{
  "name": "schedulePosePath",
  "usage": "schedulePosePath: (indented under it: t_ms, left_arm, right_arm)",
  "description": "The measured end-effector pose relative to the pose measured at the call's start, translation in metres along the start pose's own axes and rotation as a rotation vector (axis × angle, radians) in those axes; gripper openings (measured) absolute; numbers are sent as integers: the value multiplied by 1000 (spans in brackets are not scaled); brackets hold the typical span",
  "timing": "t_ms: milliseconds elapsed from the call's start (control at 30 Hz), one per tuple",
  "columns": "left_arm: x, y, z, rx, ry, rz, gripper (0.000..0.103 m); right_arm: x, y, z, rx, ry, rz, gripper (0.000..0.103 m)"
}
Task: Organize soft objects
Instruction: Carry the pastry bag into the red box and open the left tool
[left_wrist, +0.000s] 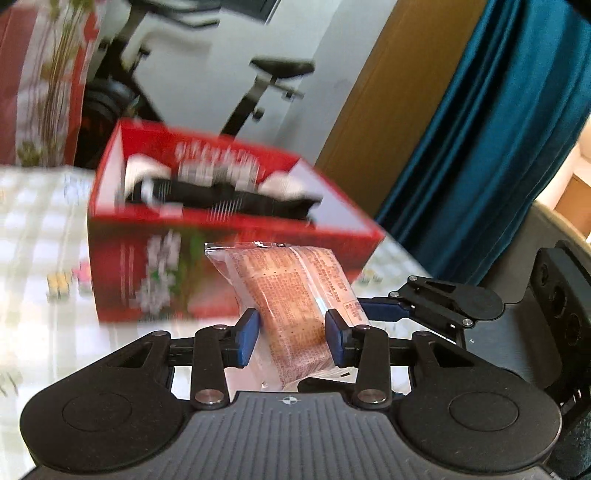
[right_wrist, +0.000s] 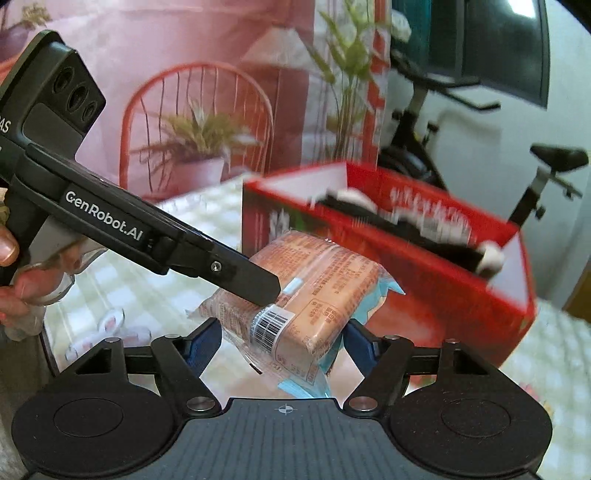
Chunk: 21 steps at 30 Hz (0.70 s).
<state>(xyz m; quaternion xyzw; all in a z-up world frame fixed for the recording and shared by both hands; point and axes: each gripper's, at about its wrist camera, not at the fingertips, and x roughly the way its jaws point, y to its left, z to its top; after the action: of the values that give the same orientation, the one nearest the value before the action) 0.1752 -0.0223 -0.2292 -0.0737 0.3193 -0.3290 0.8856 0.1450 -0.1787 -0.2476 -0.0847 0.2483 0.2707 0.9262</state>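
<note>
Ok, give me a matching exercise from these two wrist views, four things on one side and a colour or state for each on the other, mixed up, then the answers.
Things:
1. orange packet
2. cardboard box
3. curtain
4. tablecloth

Colour or state:
A. teal, hanging at the right in the left wrist view
B. pale checked pattern, lying under the box
C. clamped between the left gripper and also between the right gripper
D. red, open at the top, with black and white items inside

Pairs: 1-C, 2-D, 3-A, 4-B
</note>
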Motion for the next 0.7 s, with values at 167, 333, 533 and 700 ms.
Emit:
schedulePosePath:
  t_ms: [167,333,533,700]
  left_arm:
    - [-10,-6,27,26,-70,14,42]
    - [-3,-2,55,43,-97,28,43]
    - [29,13,94,53,-90,57,45]
    - [54,31,115,31,-60,69,45]
  right_arm:
    - [-10,-8,32,-34,-56,-15,69]
    - [-3,-25,59,-73,-83,-36,69]
    - [30,-64,84,-43,-97,-48,69]
    - [64,-97,96,23,-69,-50,68]
